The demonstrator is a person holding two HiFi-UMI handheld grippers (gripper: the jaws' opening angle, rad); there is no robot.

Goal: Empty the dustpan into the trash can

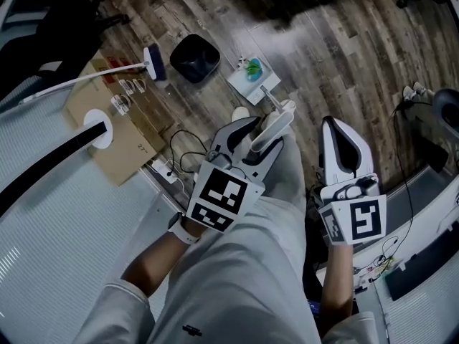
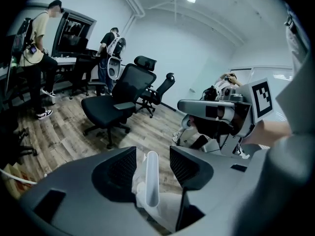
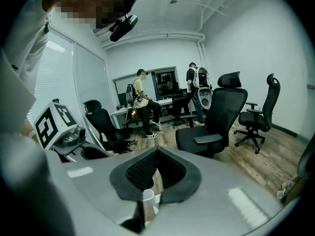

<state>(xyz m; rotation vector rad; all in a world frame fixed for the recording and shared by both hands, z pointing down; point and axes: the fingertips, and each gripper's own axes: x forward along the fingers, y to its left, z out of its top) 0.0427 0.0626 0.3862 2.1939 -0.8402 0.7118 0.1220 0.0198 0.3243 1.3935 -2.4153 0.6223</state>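
**Dustpan handle loose between open jaws, trash can at 10 o'clock of the pan**

In the head view the dustpan (image 1: 251, 74) lies on the wood floor (image 1: 344, 41) with green and blue scraps in it. Its white handle (image 1: 276, 124) runs back from the pan toward 5 o'clock, up to the person. The left gripper (image 1: 259, 136) straddles that handle with its jaws wide apart. The left gripper view shows the handle (image 2: 151, 173) upright between the pads with a gap on each side, so nothing is gripped. From this gripper the pan sits at 12 o'clock. The black trash can (image 1: 195, 57) stands near the pan, at its 10 o'clock. The right gripper (image 1: 336, 125) is well apart at 3 o'clock of the handle, with its jaws closed together on nothing. The left is therefore the nearer one, and it would need to close on the handle before any lift toward 10 o'clock.
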